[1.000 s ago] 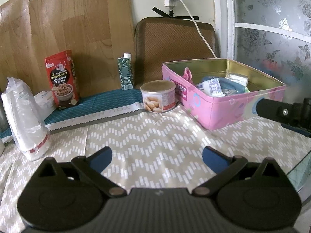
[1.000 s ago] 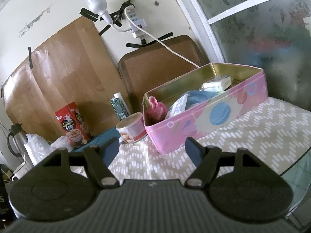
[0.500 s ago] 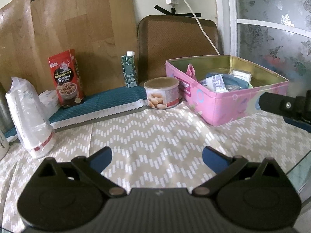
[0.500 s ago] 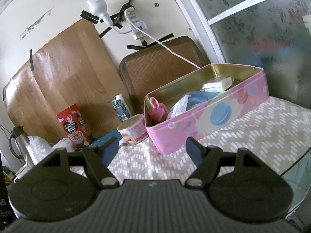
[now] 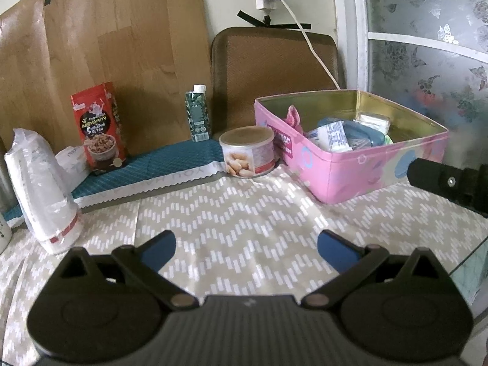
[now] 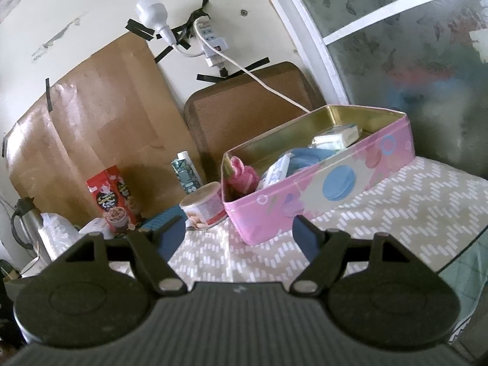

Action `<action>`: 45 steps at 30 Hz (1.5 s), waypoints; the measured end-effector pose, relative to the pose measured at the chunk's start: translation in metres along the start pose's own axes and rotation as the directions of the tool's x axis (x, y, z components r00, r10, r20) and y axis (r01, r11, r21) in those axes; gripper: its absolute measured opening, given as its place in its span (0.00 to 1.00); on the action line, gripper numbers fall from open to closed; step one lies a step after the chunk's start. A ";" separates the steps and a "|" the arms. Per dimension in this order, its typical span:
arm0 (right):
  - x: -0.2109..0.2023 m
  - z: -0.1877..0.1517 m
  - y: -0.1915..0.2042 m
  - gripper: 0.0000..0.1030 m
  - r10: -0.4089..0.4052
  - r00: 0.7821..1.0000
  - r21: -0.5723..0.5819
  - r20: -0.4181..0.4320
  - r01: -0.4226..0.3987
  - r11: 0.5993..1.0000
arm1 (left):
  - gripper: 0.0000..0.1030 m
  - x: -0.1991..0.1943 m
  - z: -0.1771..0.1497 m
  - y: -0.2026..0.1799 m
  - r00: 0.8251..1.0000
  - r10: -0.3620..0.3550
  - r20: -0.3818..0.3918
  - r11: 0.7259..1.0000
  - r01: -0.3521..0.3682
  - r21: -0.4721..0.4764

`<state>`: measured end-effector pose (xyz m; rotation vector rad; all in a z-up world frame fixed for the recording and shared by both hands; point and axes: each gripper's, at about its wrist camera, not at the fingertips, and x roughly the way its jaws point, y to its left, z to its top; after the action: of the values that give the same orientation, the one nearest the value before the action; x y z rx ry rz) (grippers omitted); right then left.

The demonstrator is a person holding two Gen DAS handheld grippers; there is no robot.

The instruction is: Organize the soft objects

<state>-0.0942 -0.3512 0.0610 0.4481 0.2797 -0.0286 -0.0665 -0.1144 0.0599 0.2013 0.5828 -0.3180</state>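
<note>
A pink tin box (image 5: pixel 360 174) stands open at the right on the patterned tablecloth (image 5: pixel 244 216); it also shows in the right wrist view (image 6: pixel 317 195). Inside lie a pink soft toy (image 5: pixel 293 116), a blue soft item (image 5: pixel 363 132) and white tissue packs (image 5: pixel 332 137). My left gripper (image 5: pixel 245 247) is open and empty, low over the cloth in front of the box. My right gripper (image 6: pixel 239 233) is open and empty, just before the box's near corner; its body (image 5: pixel 448 183) shows at the right of the left wrist view.
A round snack tin (image 5: pixel 248 151) stands left of the box. A green carton (image 5: pixel 198 113), a red cereal box (image 5: pixel 97 128) and a bagged stack of cups (image 5: pixel 42 189) stand along the back left. A kettle (image 6: pixel 27 228) is far left. The table's edge (image 5: pixel 469 250) is at right.
Both grippers have drawn back and risen slightly from the box; the scene sits a little lower and farther in the left view. Both stay open and empty.
</note>
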 end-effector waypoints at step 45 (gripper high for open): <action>0.001 -0.010 -0.002 0.78 -0.065 0.995 -0.052 0.072 0.069 0.996 | 1.00 0.009 0.015 0.000 0.998 0.008 0.063 1.000 -0.008 0.008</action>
<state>-0.0959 -0.3486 0.0511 0.3828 0.2255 -0.1021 -0.0523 -0.1209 0.0670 0.2010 0.5184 -0.3180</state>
